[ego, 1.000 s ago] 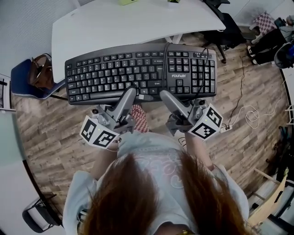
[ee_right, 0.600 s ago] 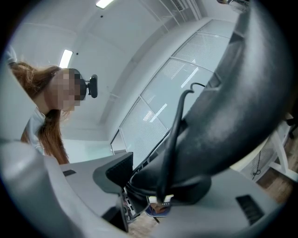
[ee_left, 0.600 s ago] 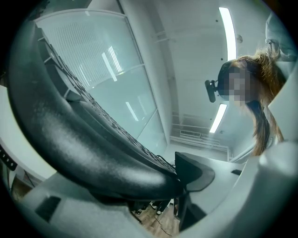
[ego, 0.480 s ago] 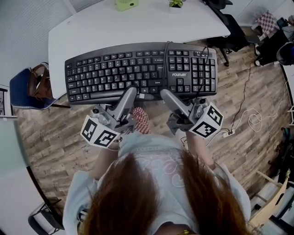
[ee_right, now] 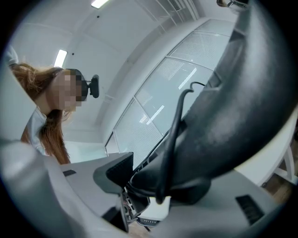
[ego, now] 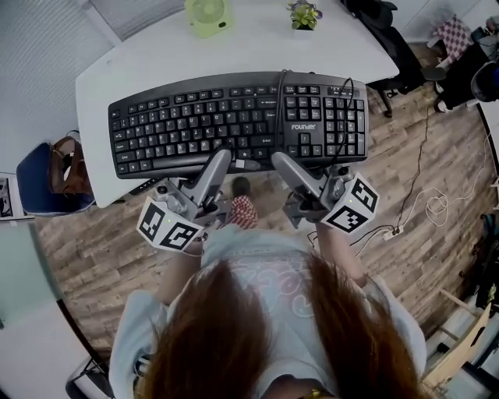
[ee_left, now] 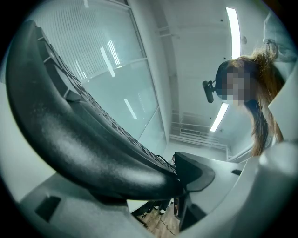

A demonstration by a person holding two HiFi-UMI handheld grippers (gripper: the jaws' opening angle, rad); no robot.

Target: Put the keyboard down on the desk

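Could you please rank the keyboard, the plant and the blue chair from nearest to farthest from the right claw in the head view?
1. The keyboard, clamped in the right claw at its near edge.
2. The plant, ahead at the desk's far edge.
3. The chair, far left beside the desk.

Floor: pale wood planks (ego: 97, 245).
Furniture: white desk (ego: 148, 51); blue chair (ego: 31, 181) at its left end; black office chair (ego: 391, 37) at its right end.
Walls: glazed partition (ee_left: 109, 60) with blinds.
Light: ceiling strip lights (ee_left: 233, 28).

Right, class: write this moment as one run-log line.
phase: hold | left gripper: shut on keyboard | right gripper: shut on keyboard | keyboard: over desk edge
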